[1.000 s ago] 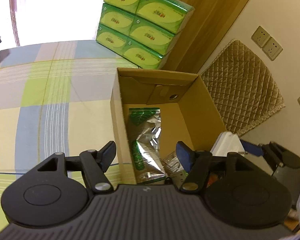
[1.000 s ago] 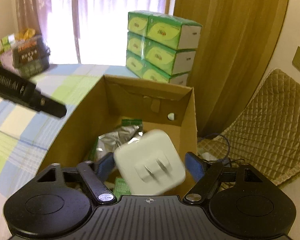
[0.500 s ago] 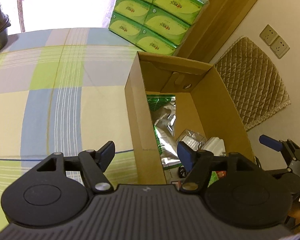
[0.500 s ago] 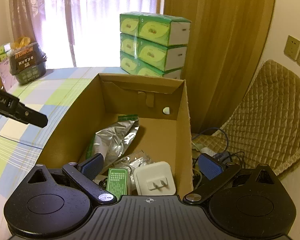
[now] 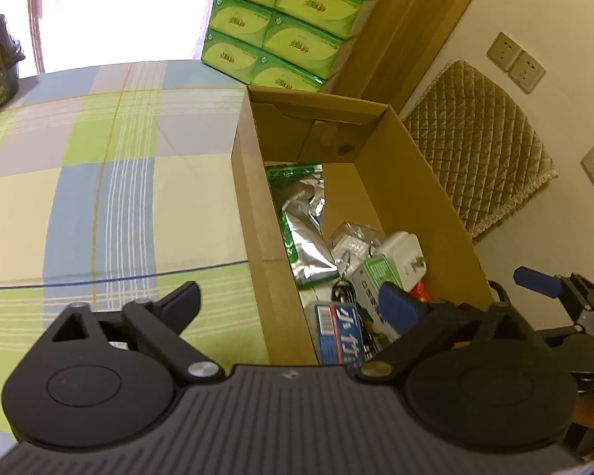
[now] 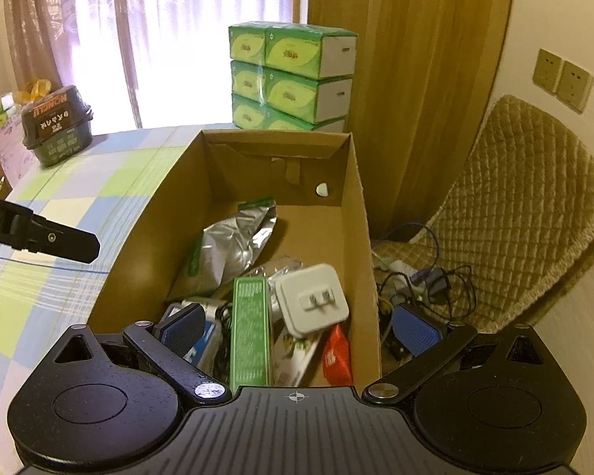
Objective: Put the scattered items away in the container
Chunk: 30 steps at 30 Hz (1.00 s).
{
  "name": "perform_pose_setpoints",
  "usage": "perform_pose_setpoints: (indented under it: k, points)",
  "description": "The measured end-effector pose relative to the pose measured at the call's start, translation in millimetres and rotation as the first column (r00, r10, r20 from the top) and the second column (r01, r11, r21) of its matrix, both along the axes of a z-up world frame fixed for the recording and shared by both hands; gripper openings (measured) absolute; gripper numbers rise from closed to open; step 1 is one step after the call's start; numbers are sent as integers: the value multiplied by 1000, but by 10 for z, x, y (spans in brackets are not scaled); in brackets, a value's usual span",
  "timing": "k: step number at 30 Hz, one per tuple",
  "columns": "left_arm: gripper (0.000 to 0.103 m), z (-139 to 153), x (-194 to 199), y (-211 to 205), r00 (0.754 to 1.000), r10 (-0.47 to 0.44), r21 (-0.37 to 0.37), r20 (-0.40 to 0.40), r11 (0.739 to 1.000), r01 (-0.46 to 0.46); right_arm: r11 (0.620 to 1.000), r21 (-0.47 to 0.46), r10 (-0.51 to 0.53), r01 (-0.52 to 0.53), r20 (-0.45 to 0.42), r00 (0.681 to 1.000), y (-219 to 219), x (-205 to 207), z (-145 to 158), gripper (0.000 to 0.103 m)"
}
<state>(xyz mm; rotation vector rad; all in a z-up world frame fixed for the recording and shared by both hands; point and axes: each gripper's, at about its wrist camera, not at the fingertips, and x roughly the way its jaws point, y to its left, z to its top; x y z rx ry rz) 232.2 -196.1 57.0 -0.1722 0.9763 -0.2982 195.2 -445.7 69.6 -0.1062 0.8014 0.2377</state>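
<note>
An open cardboard box (image 5: 253, 213) (image 6: 154, 221) stands on the checked tablecloth and holds several items. Inside lie a white plug adapter (image 6: 313, 301) (image 5: 408, 255), a silver foil pouch (image 6: 229, 249) (image 5: 301, 213), a green flat box (image 6: 251, 332), a blue packet (image 5: 338, 336) and a red sachet (image 6: 336, 352). My right gripper (image 6: 297, 328) is open above the box's near end with nothing between its fingers. My left gripper (image 5: 293, 304) is open too, straddling the box's near left wall. One left finger (image 6: 55, 239) shows in the right wrist view.
A stack of green tissue boxes (image 5: 281, 27) (image 6: 289, 79) stands behind the box. A dark food tub (image 6: 57, 126) sits at the far left of the cloth. A quilted chair (image 6: 522, 213) and tangled cables (image 6: 415, 277) lie to the right, beyond the table.
The right gripper let go of the white plug adapter, which dropped into the box, then drew back and up. The left gripper also pulled back, showing more of the box's contents.
</note>
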Motion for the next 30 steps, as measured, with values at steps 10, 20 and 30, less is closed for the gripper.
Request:
perform_pose_setpoints:
  k: [10,20,30]
  points:
    - [102,118,-627,8,996,50,51,72,997,-54,996,73,-54,55,-24,998,-76,-496,192,103]
    - [101,182,-1151,117,992,105,95,76,989,-112,996,63,-55,56,-12,998,-22,-964,359,103]
    - [102,329,-1556,53,987,103,118,120,986,-117,999,10,-52,51,30,998,122,-1281,470,103]
